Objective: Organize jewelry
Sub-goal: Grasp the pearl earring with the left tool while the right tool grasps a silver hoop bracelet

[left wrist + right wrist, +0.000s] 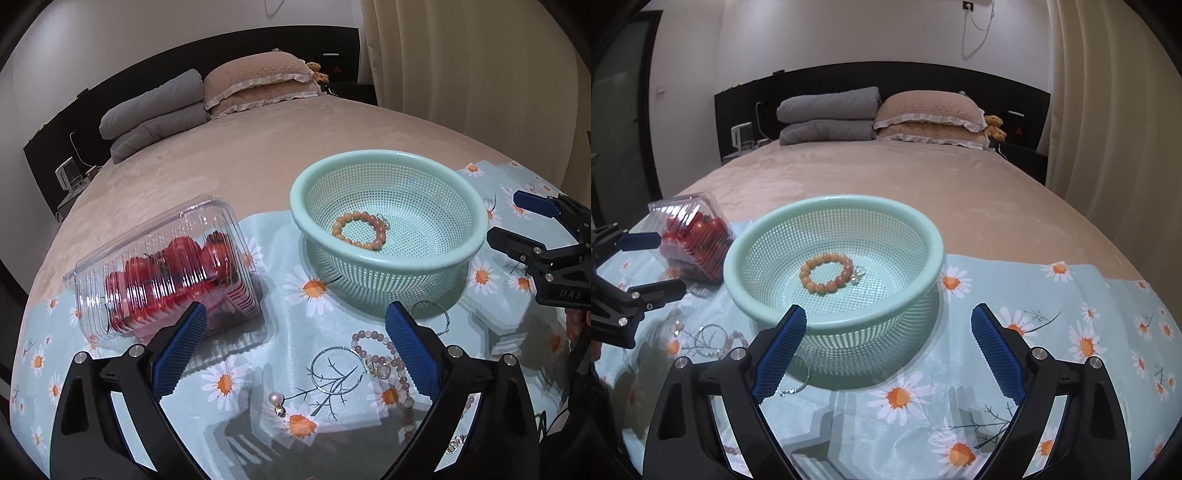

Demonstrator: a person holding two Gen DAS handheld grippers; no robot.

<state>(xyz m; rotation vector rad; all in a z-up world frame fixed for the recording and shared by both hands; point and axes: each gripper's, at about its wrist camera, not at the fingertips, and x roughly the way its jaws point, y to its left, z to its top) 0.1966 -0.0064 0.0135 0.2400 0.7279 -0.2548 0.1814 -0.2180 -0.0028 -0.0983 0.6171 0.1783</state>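
Bedroom surroundings frame the work: a daisy-print cloth [258,350] is spread over the foot of a bed [886,177], giving loose jewelry a smooth place to lie. On that cloth stands a mint-green basket [746,240], the landmark for everything else and, judging by the task, the collecting place. Inside it, on the perforated floor, an orange bead bracelet [827,275] already lies flat with a small silvery piece touching its right side.

Just in front of the basket, outside it, the unsorted pieces remain on the cloth: a pink bead bracelet [373,338], a thin silver hoop [334,369] beside it, another hoop [434,315] against the basket's foot, and a pearl earring [276,399] nearer the left camera. They are spread apart rather than heaped, which should make single picks easier.

Left of the basket, a clear plastic box of red fruit [166,269] leans tilted on the cloth, apart from the jewelry.

The left gripper [295,354] hangs over the loose pieces with its jaws spread wide and nothing between them, probably lining up a pick. The right gripper [888,350] faces the basket's near wall, also wide open and empty.
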